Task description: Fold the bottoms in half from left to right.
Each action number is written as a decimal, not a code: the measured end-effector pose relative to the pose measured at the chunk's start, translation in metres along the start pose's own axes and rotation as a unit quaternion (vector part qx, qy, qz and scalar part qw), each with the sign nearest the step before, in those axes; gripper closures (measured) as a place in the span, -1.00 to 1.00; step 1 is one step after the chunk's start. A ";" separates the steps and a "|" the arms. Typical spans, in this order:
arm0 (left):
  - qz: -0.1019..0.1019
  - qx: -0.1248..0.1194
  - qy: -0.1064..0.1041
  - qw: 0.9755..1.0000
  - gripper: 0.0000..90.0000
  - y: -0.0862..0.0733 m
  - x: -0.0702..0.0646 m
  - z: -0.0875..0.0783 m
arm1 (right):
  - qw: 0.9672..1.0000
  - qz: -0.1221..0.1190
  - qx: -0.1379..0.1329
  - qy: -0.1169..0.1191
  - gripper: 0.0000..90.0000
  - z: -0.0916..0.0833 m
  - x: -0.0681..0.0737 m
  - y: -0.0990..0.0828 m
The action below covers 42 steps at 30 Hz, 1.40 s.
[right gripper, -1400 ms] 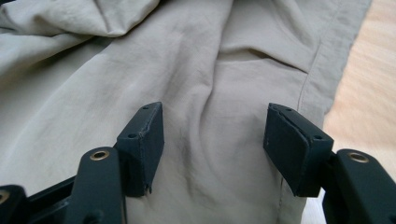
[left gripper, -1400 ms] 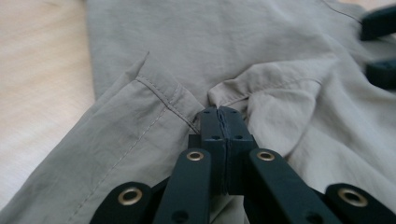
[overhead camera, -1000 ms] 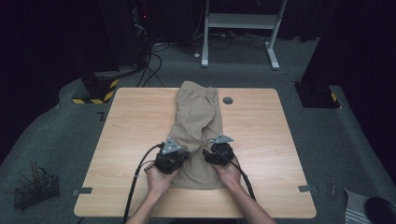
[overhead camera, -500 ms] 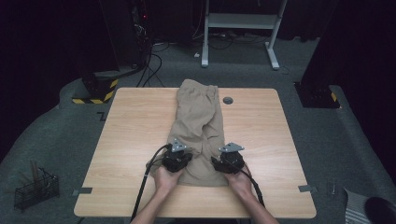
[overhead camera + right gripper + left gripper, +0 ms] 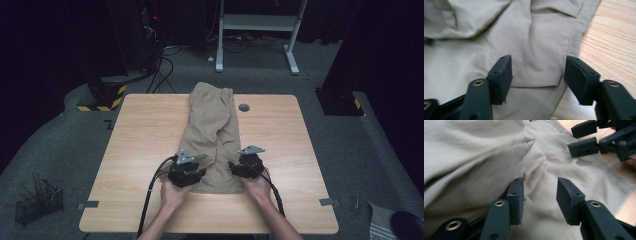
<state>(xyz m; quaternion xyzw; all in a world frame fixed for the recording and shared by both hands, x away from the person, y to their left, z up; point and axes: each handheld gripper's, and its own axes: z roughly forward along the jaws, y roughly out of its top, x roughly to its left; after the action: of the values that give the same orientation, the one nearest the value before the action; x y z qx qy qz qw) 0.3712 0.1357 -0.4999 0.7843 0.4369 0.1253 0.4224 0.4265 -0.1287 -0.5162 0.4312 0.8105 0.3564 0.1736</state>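
Because the trousers (image 5: pixel 212 137) are soft, light cloth lying lengthwise along the middle of the desk (image 5: pixel 140 145), I judge they will sag and crease when lifted, not slip. My left claw (image 5: pixel 540 195) has just been opening and stands released over a fold near their near end, cloth below it but not pinched. My right claw (image 5: pixel 537 75) is released too, over the side seam; I would grip there, on the doubled hem.

Dim surroundings, lit tabletop, slight blur
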 end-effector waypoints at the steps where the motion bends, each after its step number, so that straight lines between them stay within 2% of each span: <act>1: -0.007 -0.005 -0.001 1.000 0.22 -0.003 -0.001 -0.006 | 1.000 0.004 -0.008 0.004 -0.08 -0.003 -0.001 0.000; 4: -0.011 -0.005 0.011 1.000 0.18 -0.016 -0.001 -0.019 | 1.000 0.006 -0.025 0.017 -0.02 -0.012 0.003 0.003; 5: -0.007 -0.001 0.018 1.000 0.18 -0.018 0.000 -0.021 | 0.999 -0.001 -0.028 0.023 0.00 -0.015 0.006 0.004; 9: -0.015 0.012 0.044 0.999 0.18 -0.031 0.005 -0.024 | 0.998 -0.020 -0.036 0.046 0.05 -0.017 0.018 0.009; 13: -0.021 0.021 0.052 0.998 0.18 -0.037 0.011 -0.020 | 0.996 -0.029 -0.027 0.075 0.12 -0.009 0.032 0.013; 17: -0.015 0.010 0.057 0.998 0.18 -0.043 0.011 -0.018 | 0.995 -0.030 -0.014 0.096 0.19 0.004 0.044 0.016; 20: -0.016 -0.004 0.055 0.998 0.18 -0.047 0.010 -0.018 | 0.994 -0.029 -0.007 0.102 0.21 0.010 0.051 0.018; 24: -0.016 -0.005 0.054 0.998 0.17 -0.047 0.011 -0.018 | 0.995 -0.028 -0.002 0.099 0.25 0.017 0.058 0.020; 28: -0.024 -0.007 0.048 0.999 0.17 -0.047 0.014 -0.019 | 0.994 -0.042 0.015 0.104 0.46 0.026 0.060 0.017; 30: -0.024 -0.007 0.052 0.998 0.17 -0.047 0.013 -0.018 | 0.993 -0.053 0.012 0.104 0.60 0.026 0.061 0.017; 32: -0.018 -0.005 0.059 0.998 0.16 -0.046 0.010 -0.017 | 0.993 -0.068 0.014 0.099 0.79 0.026 0.062 0.017; 34: -0.003 -0.001 0.070 0.998 0.14 -0.046 0.007 -0.016 | 0.992 -0.075 0.014 0.097 0.93 0.026 0.063 0.017; 38: 0.032 0.008 0.094 0.995 0.08 -0.046 -0.001 -0.013 | 0.992 -0.076 0.015 0.102 1.00 0.023 0.059 0.016; 42: 0.027 0.008 0.095 0.995 0.05 -0.046 -0.001 -0.014 | 0.992 -0.073 0.003 0.098 1.00 0.013 0.050 0.016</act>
<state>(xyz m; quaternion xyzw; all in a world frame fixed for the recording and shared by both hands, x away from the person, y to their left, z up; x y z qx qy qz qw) 0.3366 0.1545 -0.5266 0.7838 0.4541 0.2071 0.3696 0.4149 -0.0764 -0.5125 0.3342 0.8542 0.3807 0.1174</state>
